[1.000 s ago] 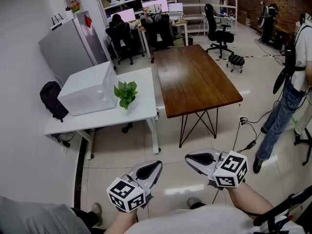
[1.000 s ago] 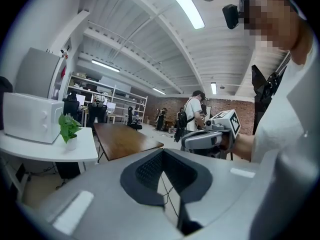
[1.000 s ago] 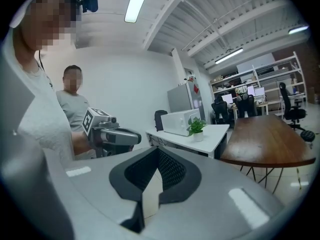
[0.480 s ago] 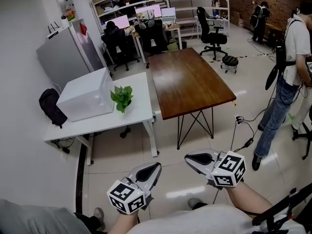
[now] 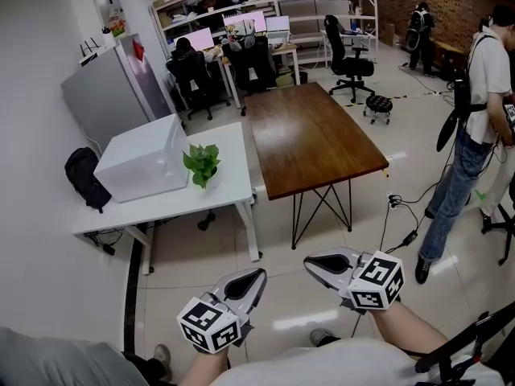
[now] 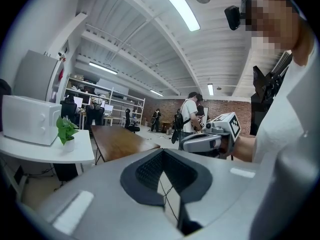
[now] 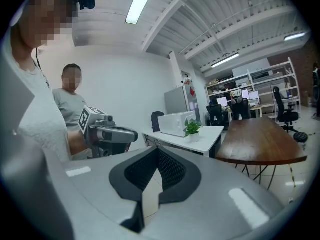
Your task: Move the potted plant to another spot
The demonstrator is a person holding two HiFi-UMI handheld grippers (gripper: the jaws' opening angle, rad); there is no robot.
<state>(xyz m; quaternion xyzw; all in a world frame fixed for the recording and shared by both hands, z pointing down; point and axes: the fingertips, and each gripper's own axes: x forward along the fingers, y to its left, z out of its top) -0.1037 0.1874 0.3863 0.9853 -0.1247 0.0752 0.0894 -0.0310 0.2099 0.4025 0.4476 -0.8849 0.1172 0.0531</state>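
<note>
The potted plant (image 5: 201,164), green leaves in a small white pot, stands on the white table (image 5: 233,187) next to a white box, far ahead of both grippers. It also shows in the left gripper view (image 6: 66,131) and the right gripper view (image 7: 192,129). My left gripper (image 5: 259,273) and right gripper (image 5: 310,261) hang low over the floor near my body, both shut and holding nothing. Each one appears in the other's view: the right gripper (image 6: 187,143) and the left gripper (image 7: 131,134).
A white microwave-like box (image 5: 143,158) shares the white table. A brown wooden table (image 5: 314,135) stands to its right. A person (image 5: 475,135) stands at the right, with cables (image 5: 402,215) on the floor. A grey cabinet (image 5: 109,87) and a black backpack (image 5: 84,175) are at the left.
The head view has shifted a little, so the tables sit slightly further left and the standing person shows more. Both grippers stay shut in about the same place.
</note>
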